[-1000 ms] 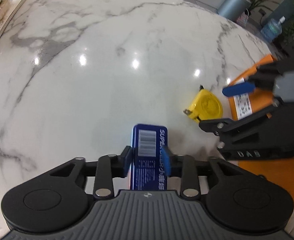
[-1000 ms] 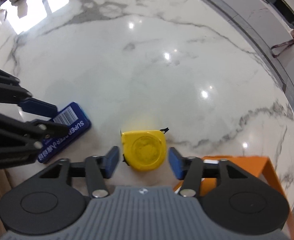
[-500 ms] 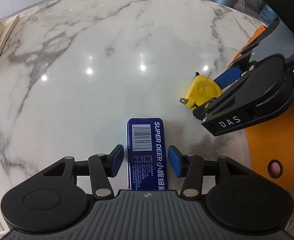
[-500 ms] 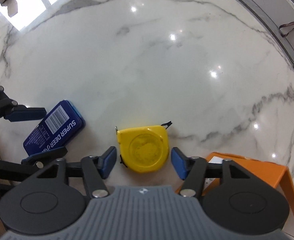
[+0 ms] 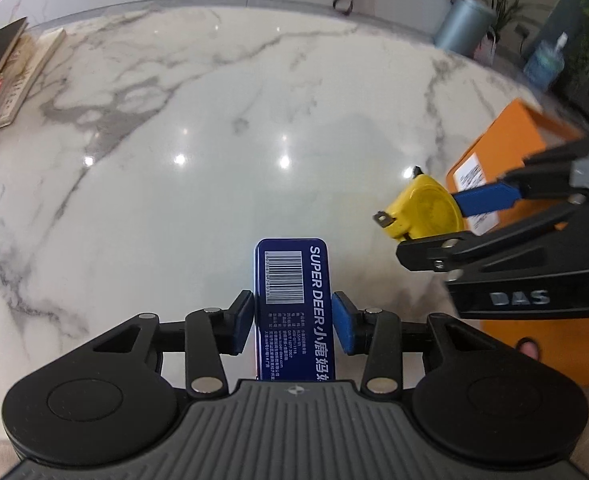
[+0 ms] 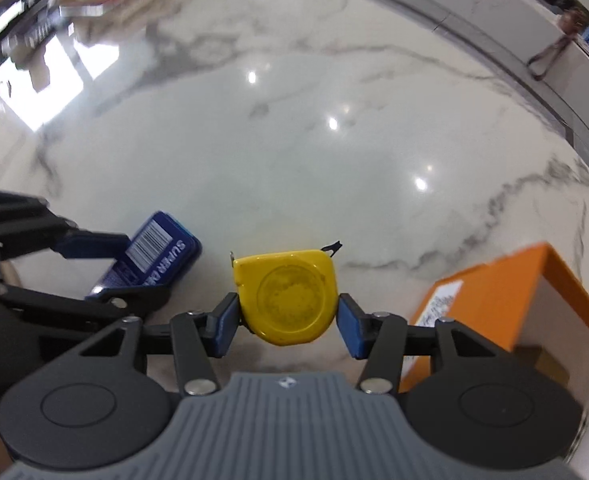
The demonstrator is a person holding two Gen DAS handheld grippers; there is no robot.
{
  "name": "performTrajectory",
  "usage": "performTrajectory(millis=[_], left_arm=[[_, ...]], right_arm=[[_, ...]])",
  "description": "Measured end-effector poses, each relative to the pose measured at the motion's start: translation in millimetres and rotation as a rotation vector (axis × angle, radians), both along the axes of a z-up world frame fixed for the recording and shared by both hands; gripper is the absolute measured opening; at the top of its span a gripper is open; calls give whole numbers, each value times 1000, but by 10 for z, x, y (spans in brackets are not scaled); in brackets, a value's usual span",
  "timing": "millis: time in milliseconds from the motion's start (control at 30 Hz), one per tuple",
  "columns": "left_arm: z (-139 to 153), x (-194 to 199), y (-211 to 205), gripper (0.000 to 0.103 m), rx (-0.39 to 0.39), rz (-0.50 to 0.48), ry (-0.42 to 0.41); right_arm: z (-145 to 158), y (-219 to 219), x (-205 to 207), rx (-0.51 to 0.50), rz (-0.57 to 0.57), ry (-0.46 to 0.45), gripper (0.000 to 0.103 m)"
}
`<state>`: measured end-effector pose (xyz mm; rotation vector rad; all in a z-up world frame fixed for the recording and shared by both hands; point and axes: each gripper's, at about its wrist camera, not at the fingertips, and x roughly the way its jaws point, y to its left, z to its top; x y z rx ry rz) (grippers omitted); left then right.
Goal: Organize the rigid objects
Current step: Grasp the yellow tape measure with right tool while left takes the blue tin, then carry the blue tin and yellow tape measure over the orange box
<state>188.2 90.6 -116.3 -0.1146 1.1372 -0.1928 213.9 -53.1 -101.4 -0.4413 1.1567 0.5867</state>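
Claws [image 5: 292, 328] [image 6: 288, 330]: two, left closing on one blue tin [image 5: 294, 304], right gripping one yellow tape measure [image 6: 288, 296].

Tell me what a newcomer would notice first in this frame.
Two bright objects on the white marble table: a blue tin lengthwise between the closing left gripper, and a yellow tape measure clamped in the right gripper. An orange box sits to the right.

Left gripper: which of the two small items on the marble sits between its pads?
The blue tin, barcode up, between the closing left gripper; the yellow tape measure is in the right gripper.
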Motion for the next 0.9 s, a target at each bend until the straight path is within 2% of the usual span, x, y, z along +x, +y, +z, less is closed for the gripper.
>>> performTrajectory(millis=[167, 333, 500, 600, 767, 900], left_arm=[[217, -158, 82, 48, -37, 36, -37], [642, -289, 23, 48, -98, 25, -109], [1134, -402, -278, 48, -157, -49, -204], [1332, -428, -519, 48, -196, -104, -237], [1476, -378, -996, 48, -237, -205, -244], [1477, -263, -1446, 48, -235, -286, -236]], right_arm=[[339, -199, -178, 105, -57, -70, 54], [661, -325, -316, 189, -106, -131, 54], [1003, -739, -499, 251, -148, -187, 54], [1163, -1097, -610, 263, -182, -220, 54], [1183, -1658, -692, 257, -253, -213, 54], [1000, -2014, -623, 181, -295, -173, 54]])
